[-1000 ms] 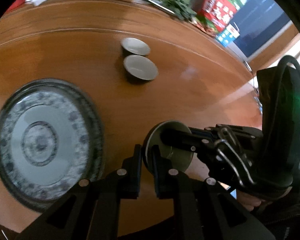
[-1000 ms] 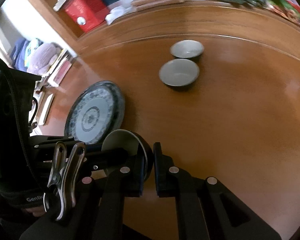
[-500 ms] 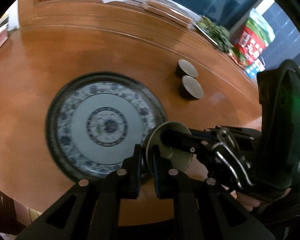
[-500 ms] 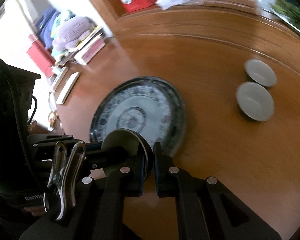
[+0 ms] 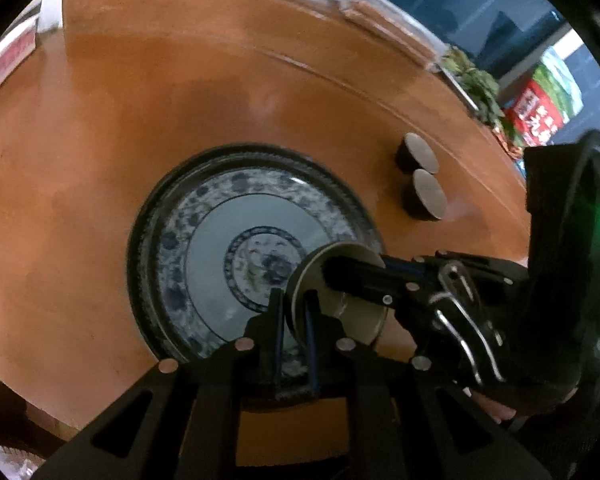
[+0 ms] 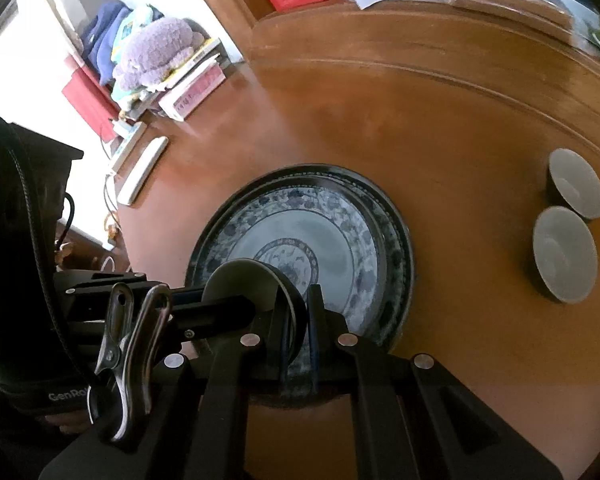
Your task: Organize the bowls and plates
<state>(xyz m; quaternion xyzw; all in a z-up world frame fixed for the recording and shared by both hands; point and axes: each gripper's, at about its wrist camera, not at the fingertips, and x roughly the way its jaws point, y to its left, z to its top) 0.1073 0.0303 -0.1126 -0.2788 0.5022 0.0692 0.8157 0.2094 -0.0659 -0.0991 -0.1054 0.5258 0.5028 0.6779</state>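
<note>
Blue-and-white floral plate [image 5: 220, 248], grey bowls [image 6: 564, 254], orange-brown wooden table [image 5: 140, 120], black fingers [image 5: 274, 320]

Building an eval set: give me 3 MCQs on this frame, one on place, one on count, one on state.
1. Where is the held bowl?
A. over the patterned plate
B. beside the greens
C. on the floor

2. How many bowls stand loose on the table?
A. one
B. two
C. four

3. How is the held bowl gripped?
A. by the left gripper alone
B. by both grippers, the right gripper on the opposite rim
C. by neither

Key: 1 A, it hangs above the plate's near side. 2 B, a near bowl and a far bowl sit side by side. 3 B, each wrist view shows its own fingers shut on the rim and the other gripper across it.
</note>
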